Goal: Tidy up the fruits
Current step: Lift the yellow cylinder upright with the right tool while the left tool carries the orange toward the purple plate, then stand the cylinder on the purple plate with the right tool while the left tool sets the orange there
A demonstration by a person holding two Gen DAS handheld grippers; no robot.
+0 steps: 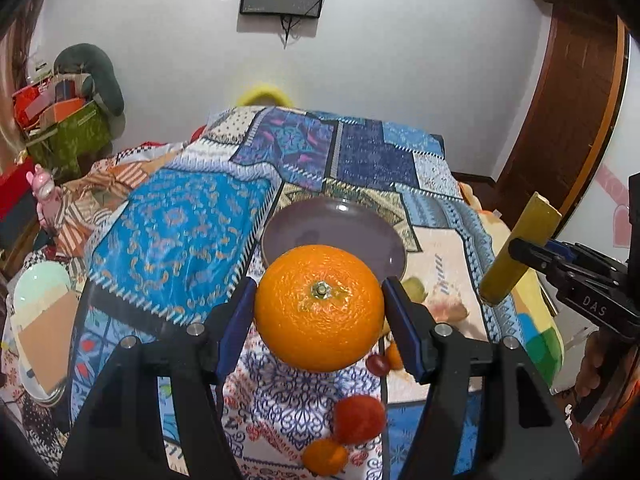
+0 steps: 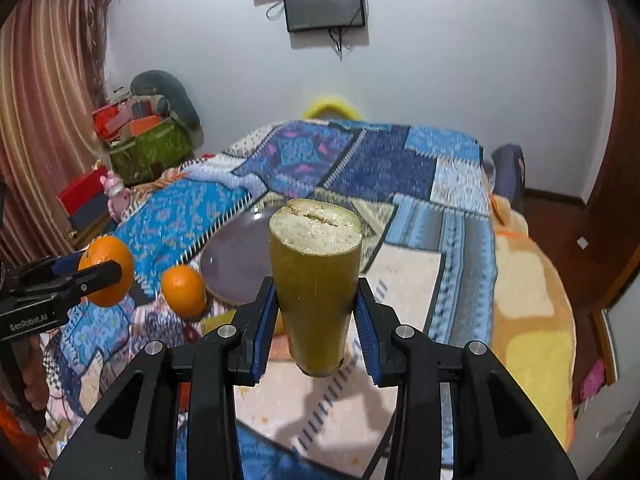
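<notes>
My left gripper (image 1: 320, 312) is shut on a large orange (image 1: 319, 307) and holds it above the bed, just in front of an empty purple plate (image 1: 352, 232). My right gripper (image 2: 316, 320) is shut on a yellow-green cut stalk piece (image 2: 316, 280), held upright above the bed; the piece also shows in the left wrist view (image 1: 516, 252). The plate appears behind it in the right wrist view (image 2: 236, 256). The left gripper with its orange (image 2: 107, 270) shows at the left of the right wrist view.
Loose fruit lies on the patterned blanket (image 1: 180, 232): a red fruit (image 1: 358, 418), a small orange (image 1: 325, 456), a grape (image 1: 378, 364), a green fruit (image 1: 414, 290), another orange (image 2: 184, 290). Boxes and a bag (image 1: 60, 120) stand at the left; a wooden door (image 1: 576, 112) is at the right.
</notes>
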